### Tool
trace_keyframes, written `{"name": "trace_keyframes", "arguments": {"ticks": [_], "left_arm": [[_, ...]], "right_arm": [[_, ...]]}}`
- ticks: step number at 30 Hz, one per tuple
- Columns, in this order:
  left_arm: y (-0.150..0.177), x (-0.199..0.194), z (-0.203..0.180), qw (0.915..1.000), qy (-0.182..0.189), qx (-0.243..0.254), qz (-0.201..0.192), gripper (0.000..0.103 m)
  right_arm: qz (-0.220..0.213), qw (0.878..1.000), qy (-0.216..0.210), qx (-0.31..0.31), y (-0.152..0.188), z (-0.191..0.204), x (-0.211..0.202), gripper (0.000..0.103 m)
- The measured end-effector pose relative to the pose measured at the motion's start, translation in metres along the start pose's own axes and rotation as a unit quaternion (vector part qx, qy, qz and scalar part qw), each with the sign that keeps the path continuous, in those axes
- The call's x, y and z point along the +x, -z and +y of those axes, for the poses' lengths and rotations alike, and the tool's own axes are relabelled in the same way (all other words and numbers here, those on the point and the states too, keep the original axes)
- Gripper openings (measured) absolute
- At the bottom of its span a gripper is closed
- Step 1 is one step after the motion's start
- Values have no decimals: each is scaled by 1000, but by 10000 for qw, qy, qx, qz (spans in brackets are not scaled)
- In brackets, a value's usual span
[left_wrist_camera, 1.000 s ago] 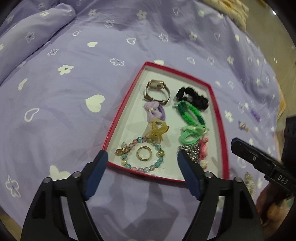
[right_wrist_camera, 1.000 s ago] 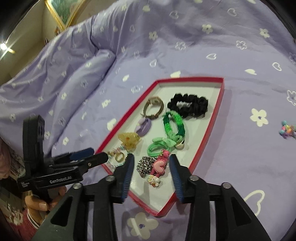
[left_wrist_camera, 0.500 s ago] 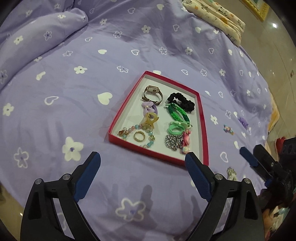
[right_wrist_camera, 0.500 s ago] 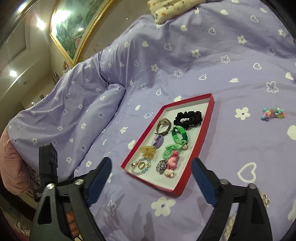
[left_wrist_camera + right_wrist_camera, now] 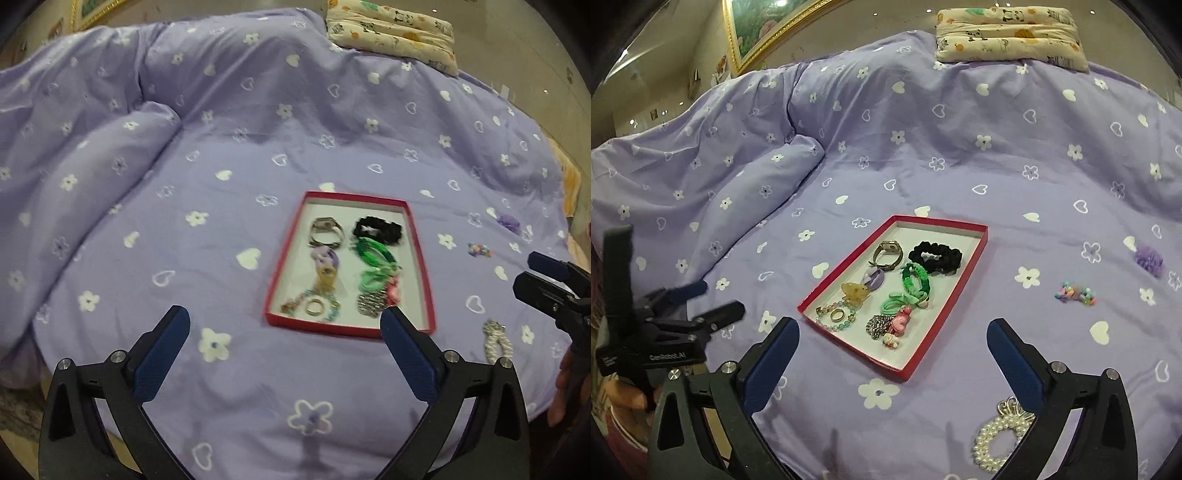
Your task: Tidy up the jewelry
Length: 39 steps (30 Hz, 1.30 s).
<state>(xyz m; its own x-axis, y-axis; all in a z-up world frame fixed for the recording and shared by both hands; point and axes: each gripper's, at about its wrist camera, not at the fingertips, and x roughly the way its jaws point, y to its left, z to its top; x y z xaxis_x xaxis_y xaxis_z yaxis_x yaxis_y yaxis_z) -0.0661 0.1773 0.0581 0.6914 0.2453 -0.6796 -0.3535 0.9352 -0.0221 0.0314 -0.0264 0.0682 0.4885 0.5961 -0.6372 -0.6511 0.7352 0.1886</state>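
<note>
A red-rimmed tray [image 5: 424, 280] [image 5: 945, 317] lies on the purple bedspread. It holds a watch [image 5: 886, 253], a black scrunchie [image 5: 936, 256], green bands [image 5: 914, 282], a gold ring [image 5: 837, 315], a bead bracelet and charms. Loose on the bedspread are a pearl bracelet [image 5: 993, 443] [image 5: 496, 341], a colourful bead piece [image 5: 1075, 293] [image 5: 479, 250] and a purple scrunchie [image 5: 1148, 260] [image 5: 509, 222]. My left gripper [image 5: 284, 325] and right gripper [image 5: 892, 338] are both open and empty, held back from the tray's near edge.
A folded patterned pillow [image 5: 1008, 31] lies at the far side of the bed. A bunched fold of quilt [image 5: 92, 158] rises at the left. A framed picture [image 5: 757, 26] hangs on the wall behind.
Both grippers have pulled back and up from the tray, which now looks smaller. The right gripper's jaws have opened wide after standing narrow around the pink heart charm, which stays in the tray.
</note>
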Motion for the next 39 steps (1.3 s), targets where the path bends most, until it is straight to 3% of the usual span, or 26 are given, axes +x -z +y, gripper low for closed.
{"name": "trace_keyframes", "arguments": {"ticks": [15, 30, 39], "left_arm": [[43, 19, -8, 9994, -336, 4, -75, 103], [53, 19, -11, 9995, -308, 1, -25, 103], [56, 19, -14, 9995, -307, 45, -22, 103]], "right_arm": [[226, 9997, 80, 28, 53, 6, 39, 103], [-3, 10000, -27, -49, 64, 10, 33, 103], [75, 9999, 18, -118, 68, 15, 39, 103]]}}
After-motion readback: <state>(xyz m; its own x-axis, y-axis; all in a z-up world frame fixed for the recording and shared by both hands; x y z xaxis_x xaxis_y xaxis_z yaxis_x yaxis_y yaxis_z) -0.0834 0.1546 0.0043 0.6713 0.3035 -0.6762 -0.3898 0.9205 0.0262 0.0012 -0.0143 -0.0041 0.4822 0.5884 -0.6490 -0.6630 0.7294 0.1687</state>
